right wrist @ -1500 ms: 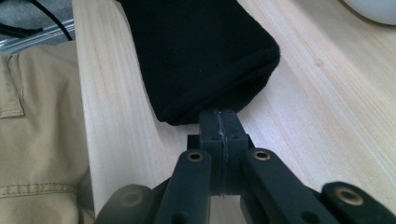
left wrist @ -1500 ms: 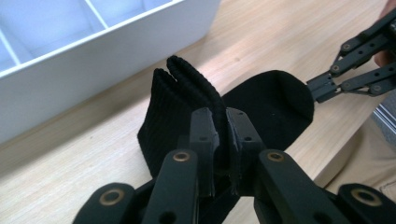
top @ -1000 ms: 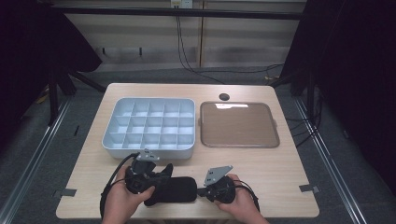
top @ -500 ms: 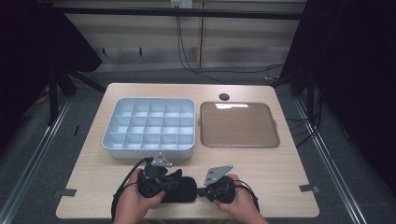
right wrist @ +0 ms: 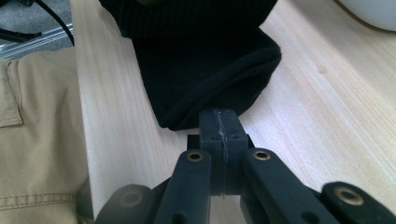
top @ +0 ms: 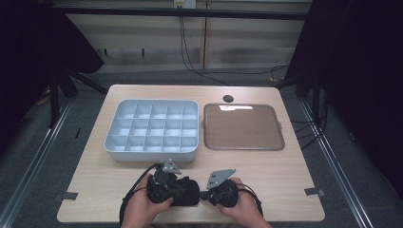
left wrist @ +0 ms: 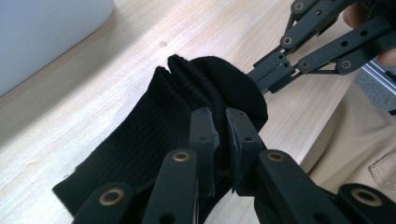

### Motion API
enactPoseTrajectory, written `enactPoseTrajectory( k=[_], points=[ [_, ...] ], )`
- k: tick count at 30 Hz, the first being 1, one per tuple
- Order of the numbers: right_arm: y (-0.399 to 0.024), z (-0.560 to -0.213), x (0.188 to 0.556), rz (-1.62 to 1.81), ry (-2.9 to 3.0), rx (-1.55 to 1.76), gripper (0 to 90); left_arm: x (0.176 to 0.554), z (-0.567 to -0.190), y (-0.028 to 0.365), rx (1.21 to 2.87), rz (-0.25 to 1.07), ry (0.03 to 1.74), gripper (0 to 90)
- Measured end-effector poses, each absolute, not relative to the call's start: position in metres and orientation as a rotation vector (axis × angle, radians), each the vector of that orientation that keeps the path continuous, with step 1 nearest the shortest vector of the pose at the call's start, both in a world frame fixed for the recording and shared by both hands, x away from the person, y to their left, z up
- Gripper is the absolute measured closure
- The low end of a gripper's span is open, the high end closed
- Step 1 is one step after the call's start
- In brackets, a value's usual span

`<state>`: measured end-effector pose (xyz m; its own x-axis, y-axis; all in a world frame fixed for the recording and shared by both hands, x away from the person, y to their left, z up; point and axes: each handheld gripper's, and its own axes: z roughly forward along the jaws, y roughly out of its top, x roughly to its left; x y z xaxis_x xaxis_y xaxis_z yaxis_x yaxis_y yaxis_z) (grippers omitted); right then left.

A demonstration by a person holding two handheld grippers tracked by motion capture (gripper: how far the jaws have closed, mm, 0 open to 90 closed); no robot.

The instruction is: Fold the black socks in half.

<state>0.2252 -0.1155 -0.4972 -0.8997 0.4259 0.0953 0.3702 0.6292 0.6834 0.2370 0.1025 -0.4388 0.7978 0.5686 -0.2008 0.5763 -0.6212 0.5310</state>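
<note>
The black sock point(top: 183, 191) is lying at the near edge of the table point(top: 285, 166), between both hands. The left gripper point(left wrist: 219, 140) is clamping its ribbed fold. The right gripper point(right wrist: 219, 122) is pinching its edge, jaws pressed together.

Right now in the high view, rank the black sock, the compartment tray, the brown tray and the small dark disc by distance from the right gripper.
1. black sock, just left of the right gripper
2. compartment tray, ahead-left
3. brown tray, ahead
4. small dark disc, at the far edge
</note>
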Motion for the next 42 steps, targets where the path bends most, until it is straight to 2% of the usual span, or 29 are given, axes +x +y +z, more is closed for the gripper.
enactPoseTrajectory(
  k=[27, 29, 30, 34, 35, 36, 42],
  points=[
    [-0.114, -0.498, 0.226, 1.145, 2.764, 0.686, 90.0, 0.237, -0.454, 0.087, 2.403, -0.066, 0.802, 79.7],
    [-0.114, -0.498, 0.226, 1.149, 2.76, 0.68, 90.0, 0.237, -0.456, 0.086, 2.395, -0.081, 0.809, 77.8],
    [-0.114, -0.498, 0.226, 1.147, 2.76, 0.681, 90.0, 0.237, -0.455, 0.086, 2.381, -0.094, 0.811, 73.1],
    [-0.114, -0.498, 0.226, 1.15, 2.761, 0.679, 90.0, 0.237, -0.45, 0.089, 2.379, -0.101, 0.82, 65.0],
    [-0.114, -0.498, 0.226, 1.152, 2.76, 0.682, 90.0, 0.237, -0.449, 0.091, 2.378, -0.094, 0.827, 65.0],
    [-0.114, -0.498, 0.226, 1.15, 2.76, 0.681, 90.0, 0.238, -0.446, 0.096, 2.37, -0.088, 0.839, 60.6],
    [-0.114, -0.498, 0.226, 1.148, 2.762, 0.677, 90.0, 0.241, -0.437, 0.115, 2.288, -0.073, 0.92, 51.9]
  ],
)
